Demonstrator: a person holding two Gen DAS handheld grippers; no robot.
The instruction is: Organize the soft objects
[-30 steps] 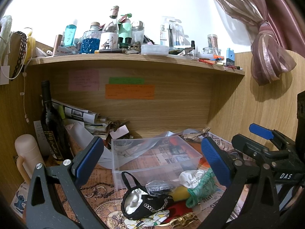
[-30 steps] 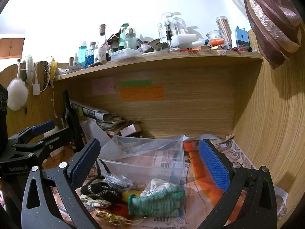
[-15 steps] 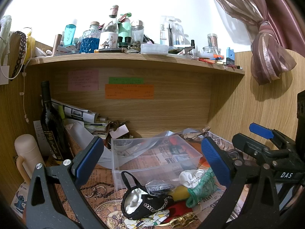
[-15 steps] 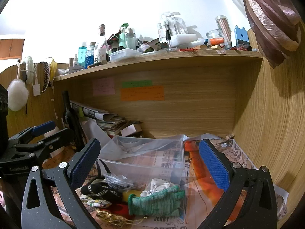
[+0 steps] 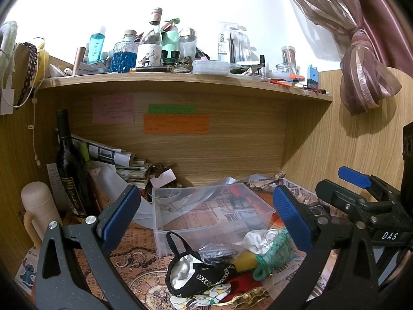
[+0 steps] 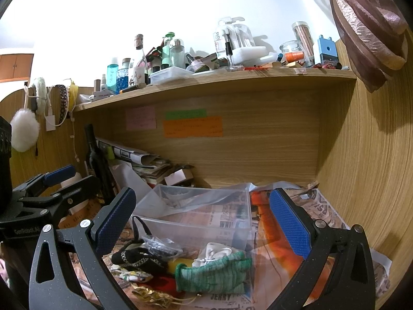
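Both grippers, L & R, jaws wide open, empty, above soft pile w/ clear bin.

Cluttered home desk nook: toiletry bottles on wooden shelf, tied curtain.

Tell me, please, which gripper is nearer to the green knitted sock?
Right. The right gripper hangs open directly over the green knitted sock; the left gripper, also open, sits off to its left, above the black pouch.

A green knit sock, white cloth and black pouch lie heaped before the clear bin.
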